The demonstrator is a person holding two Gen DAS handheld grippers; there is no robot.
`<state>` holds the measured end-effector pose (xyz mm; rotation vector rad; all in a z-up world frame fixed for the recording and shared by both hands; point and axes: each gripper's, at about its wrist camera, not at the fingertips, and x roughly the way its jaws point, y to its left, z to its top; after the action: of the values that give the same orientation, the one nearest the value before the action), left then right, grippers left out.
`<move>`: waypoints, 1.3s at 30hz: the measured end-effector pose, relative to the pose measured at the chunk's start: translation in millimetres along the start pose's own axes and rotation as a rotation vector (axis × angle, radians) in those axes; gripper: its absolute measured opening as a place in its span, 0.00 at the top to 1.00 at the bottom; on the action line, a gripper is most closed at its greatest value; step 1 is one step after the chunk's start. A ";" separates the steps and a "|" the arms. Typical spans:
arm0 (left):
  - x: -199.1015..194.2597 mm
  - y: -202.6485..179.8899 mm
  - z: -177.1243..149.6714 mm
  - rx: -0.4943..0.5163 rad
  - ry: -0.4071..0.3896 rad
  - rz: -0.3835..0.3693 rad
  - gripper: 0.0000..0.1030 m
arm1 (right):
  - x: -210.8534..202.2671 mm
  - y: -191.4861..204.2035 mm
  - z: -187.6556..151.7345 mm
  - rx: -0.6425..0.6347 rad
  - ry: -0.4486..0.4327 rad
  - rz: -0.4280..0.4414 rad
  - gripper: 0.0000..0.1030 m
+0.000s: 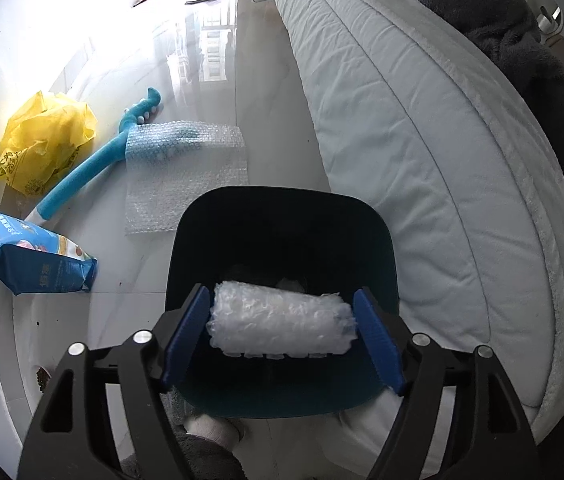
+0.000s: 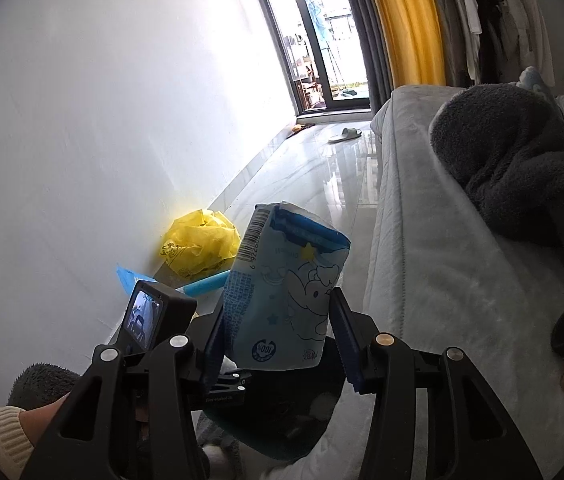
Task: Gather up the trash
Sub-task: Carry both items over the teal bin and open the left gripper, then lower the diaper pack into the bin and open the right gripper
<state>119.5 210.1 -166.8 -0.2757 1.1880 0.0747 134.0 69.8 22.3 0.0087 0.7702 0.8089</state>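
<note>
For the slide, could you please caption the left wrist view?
Left gripper poised with bubble-wrap roll over dark bin.

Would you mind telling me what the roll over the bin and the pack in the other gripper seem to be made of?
The roll looks like clear bubble wrap: translucent, with small air cells across it. The pack seems to be thin printed plastic film, glossy, pale blue with a barcode and cartoon print; it creases softly. The bin looks like dark, smooth moulded plastic.

Dark teal bin (image 1: pixel 282 220), crumpled yellow bag (image 1: pixel 46 140), pale blue wrapper (image 2: pixel 286 300) (cartoon elephant, stars), bright blue foam tube (image 1: pixel 94 168)
</note>
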 end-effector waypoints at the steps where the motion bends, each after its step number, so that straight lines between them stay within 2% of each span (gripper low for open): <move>1: -2.0 2.9 -0.8 -0.002 -0.007 -0.004 0.17 | 4.4 2.3 0.2 -0.002 0.006 0.001 0.52; 6: -10.3 15.4 -2.4 0.011 -0.030 -0.002 0.15 | 32.4 10.5 -3.4 -0.007 0.060 0.000 0.52; 15: -34.6 56.6 -6.0 -0.049 -0.080 0.009 0.14 | 87.6 17.0 -21.8 0.009 0.186 -0.025 0.52; 21: -58.7 68.9 -6.5 -0.047 -0.155 0.005 0.14 | 119.9 21.9 -39.1 0.011 0.272 -0.036 0.52; 28: -98.0 71.9 -7.5 -0.026 -0.295 -0.021 0.14 | 153.9 27.1 -55.4 -0.003 0.364 -0.054 0.52; 35: -128.1 80.7 -8.0 -0.050 -0.406 -0.051 0.14 | 182.0 30.1 -76.7 -0.024 0.449 -0.087 0.52; 39: -140.7 79.0 -7.8 -0.039 -0.463 -0.035 0.14 | 193.2 30.3 -85.6 -0.037 0.485 -0.100 0.52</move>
<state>43.6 296.5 -53.4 -0.2944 0.7223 0.1236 145.8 194.1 -150.8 -0.2658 1.2026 0.7372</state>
